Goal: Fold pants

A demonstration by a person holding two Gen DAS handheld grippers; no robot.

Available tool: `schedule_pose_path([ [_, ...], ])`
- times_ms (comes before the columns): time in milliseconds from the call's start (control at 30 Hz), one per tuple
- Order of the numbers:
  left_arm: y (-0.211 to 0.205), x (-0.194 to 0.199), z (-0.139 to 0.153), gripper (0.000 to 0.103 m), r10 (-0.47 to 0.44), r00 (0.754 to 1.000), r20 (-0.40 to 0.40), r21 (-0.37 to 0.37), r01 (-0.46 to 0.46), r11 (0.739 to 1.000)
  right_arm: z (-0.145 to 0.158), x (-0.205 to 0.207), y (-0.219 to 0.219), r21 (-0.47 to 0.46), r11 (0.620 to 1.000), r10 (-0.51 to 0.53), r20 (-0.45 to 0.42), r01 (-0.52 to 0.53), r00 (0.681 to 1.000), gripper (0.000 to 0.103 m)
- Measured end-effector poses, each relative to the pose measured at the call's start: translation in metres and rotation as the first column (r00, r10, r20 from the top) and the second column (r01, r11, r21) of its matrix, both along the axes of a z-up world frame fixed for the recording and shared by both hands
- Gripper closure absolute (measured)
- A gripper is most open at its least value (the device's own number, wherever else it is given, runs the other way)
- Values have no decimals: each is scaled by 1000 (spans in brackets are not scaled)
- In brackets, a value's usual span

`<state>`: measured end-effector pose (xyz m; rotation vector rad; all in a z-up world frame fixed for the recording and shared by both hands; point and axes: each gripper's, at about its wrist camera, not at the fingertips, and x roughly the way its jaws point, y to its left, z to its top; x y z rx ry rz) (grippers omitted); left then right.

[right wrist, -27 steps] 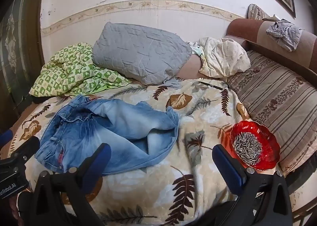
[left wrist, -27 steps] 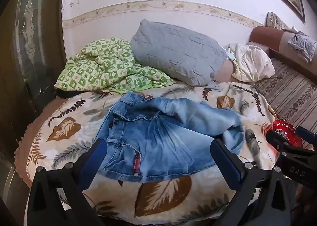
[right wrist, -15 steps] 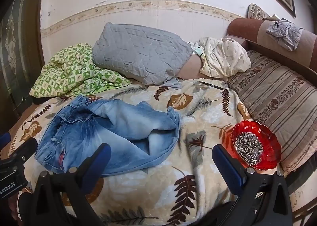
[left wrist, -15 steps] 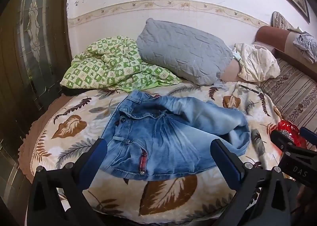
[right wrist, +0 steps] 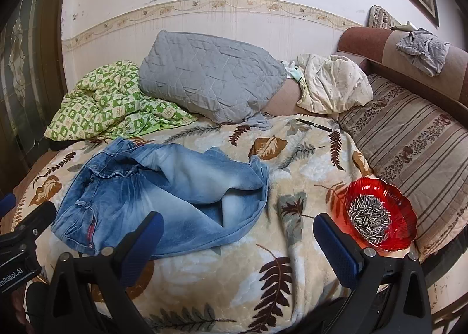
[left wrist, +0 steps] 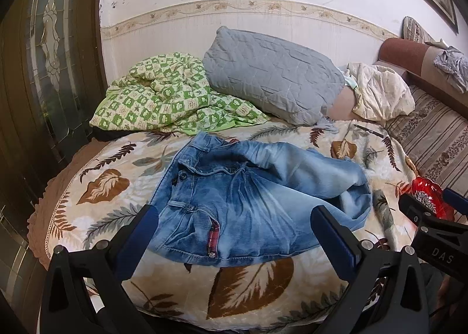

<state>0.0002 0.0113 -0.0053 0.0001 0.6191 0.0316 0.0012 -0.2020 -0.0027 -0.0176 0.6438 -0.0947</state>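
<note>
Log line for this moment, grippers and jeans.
left gripper: open, empty | right gripper: open, empty | jeans: crumpled on blanket, unfolded

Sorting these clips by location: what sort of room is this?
Most likely a home bedroom or living room: jeans lie on a leaf-print blanket, with a grey pillow and green quilt against the wall.

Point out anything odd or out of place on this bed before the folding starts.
A red bowl of sunflower seeds sits on the leaf-print blanket right of the crumpled jeans, where shifting fabric might tip it. A pen lies loose near the grey pillow.
</note>
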Motion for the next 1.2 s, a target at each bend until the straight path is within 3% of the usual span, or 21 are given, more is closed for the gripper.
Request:
schedule_pose_path([
  [1200, -5, 1, -7, 0, -6, 1000, -18, 14, 7, 1000, -1, 2, -1, -1, 1000, 2, -10, -2, 1000, 0],
])
